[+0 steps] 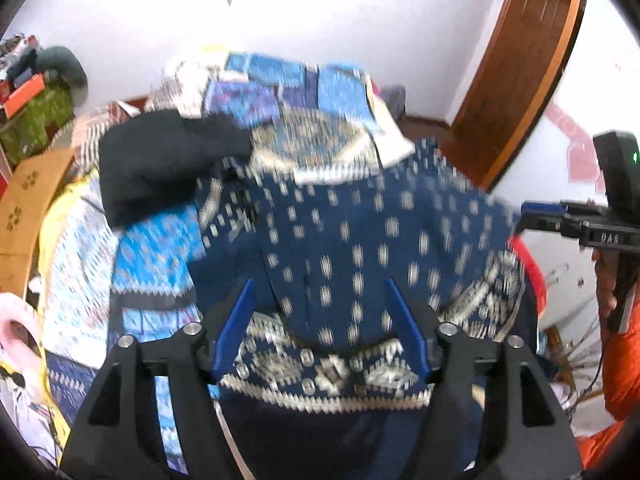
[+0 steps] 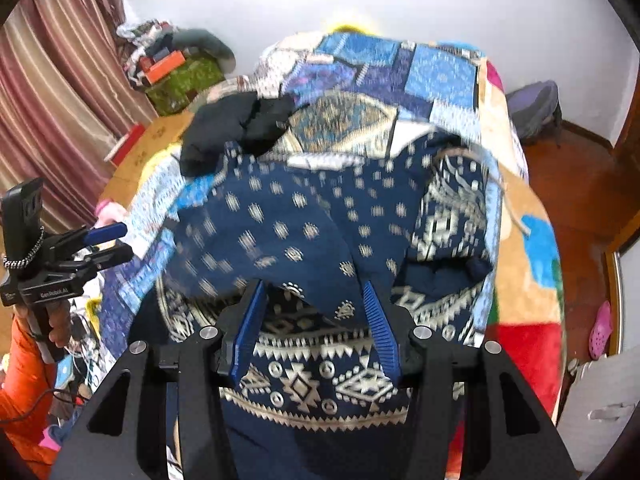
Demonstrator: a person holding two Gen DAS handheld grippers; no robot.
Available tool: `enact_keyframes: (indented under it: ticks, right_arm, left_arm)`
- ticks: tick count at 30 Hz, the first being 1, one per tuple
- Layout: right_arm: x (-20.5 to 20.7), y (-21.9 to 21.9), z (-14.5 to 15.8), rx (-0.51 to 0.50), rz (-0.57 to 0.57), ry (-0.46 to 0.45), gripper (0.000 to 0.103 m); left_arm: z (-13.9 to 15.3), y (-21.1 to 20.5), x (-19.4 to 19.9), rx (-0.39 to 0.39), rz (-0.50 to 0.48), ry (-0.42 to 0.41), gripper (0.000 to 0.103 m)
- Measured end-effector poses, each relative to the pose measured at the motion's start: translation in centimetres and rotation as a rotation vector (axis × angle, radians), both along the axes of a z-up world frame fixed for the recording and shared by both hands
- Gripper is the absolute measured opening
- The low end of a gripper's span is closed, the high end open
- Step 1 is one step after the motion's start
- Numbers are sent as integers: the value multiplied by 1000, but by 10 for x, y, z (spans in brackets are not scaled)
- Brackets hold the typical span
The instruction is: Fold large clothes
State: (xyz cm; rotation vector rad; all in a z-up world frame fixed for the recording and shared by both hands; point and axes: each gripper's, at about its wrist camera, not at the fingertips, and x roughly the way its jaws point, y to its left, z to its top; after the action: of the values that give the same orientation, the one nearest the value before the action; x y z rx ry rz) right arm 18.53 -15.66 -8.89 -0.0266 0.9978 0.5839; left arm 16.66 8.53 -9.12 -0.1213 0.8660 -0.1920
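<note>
Both claws stand with jaws apart and nothing visibly clamped. Directly under and just ahead of the left claw [image 1: 320,292], the navy patterned garment [image 1: 352,240] lies bunched on the bed [image 2: 528,308]; the right claw [image 2: 314,296] hangs over that cloth's banded hem. Risk: closing here could pinch several layers at once, so the fold drags crooked. Farther ahead, left of each claw, a black garment [image 1: 160,164] overlaps the navy edge and could be dragged along. Motion blur hides the exact edges.
</note>
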Motion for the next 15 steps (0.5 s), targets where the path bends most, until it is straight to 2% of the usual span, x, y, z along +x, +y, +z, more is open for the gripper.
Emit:
enact_keyframes:
  ticks: [1, 4, 7, 11, 15]
  right_arm:
    - [3, 0, 6, 14, -4, -19, 48]
    - [12, 3, 17, 41, -18, -54, 50]
    - [24, 8, 20, 64, -24, -67, 50]
    - [48, 18, 7, 39, -61, -59, 50]
    - [66, 27, -24, 0, -83, 12, 50]
  left_arm:
    - [6, 3, 4, 3, 15, -21, 73]
    - [12, 10, 23, 30, 58, -45, 75]
    - [7, 12, 46, 10, 68, -40, 75]
    - [-16, 9, 80, -11, 88, 12, 75]
    - [-55, -1, 104, -46, 78, 102, 75]
